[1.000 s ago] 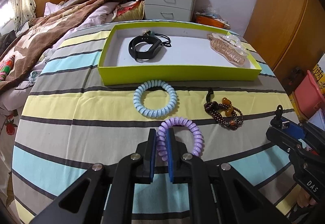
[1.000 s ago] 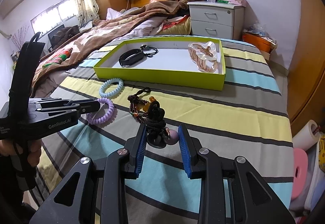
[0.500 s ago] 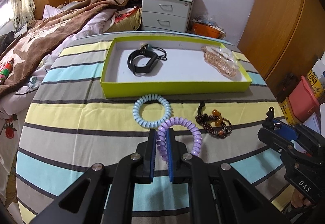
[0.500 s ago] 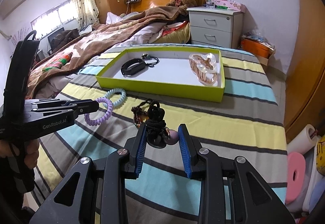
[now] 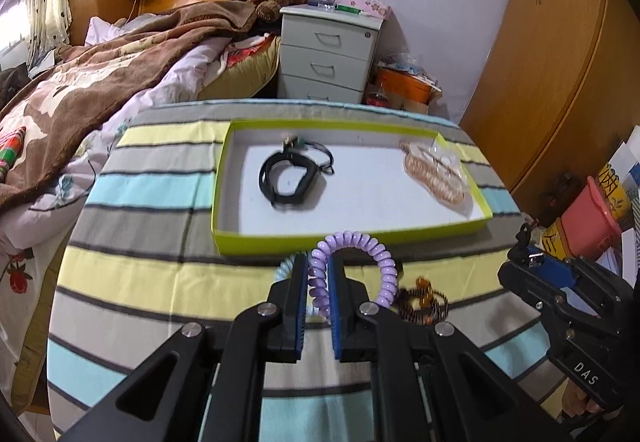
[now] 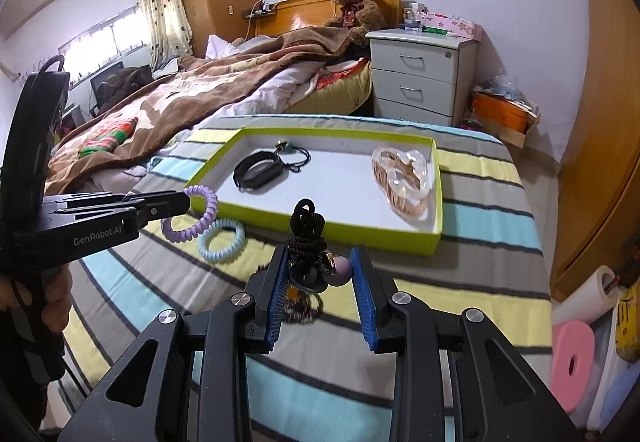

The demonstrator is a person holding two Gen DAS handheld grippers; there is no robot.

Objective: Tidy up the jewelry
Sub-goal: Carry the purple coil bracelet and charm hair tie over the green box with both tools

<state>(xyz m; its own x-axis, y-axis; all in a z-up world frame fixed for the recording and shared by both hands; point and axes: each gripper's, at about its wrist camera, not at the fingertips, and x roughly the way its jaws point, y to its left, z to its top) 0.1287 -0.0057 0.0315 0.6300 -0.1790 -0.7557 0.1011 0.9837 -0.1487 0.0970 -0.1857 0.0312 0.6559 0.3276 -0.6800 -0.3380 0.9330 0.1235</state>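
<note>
My left gripper (image 5: pixel 318 282) is shut on a purple coil bracelet (image 5: pixel 386 270) and holds it above the striped table, just before the lime-green tray (image 5: pixel 352 234). It also shows in the right wrist view (image 6: pixel 192 217). My right gripper (image 6: pixel 320 274) is shut on a black cord pendant with a purple bead (image 6: pixel 308 230), lifted over the table. A light blue coil bracelet (image 6: pixel 222 238) and a brown bead bracelet (image 5: pixel 424 300) lie on the table. In the tray lie a black band (image 5: pixel 288 179) and a pink-gold necklace in clear wrap (image 5: pixel 434 171).
The striped round table (image 5: pixel 140 282) stands beside a bed with a brown blanket (image 5: pixel 100 81). A grey nightstand (image 5: pixel 328 53) stands behind it. A wooden wardrobe (image 5: pixel 560 61) and a pink bin (image 5: pixel 588 222) stand to the right.
Both grippers have risen and moved toward the tray. The purple coil bracelet has left the table in my left gripper. The black pendant is carried higher in my right gripper.
</note>
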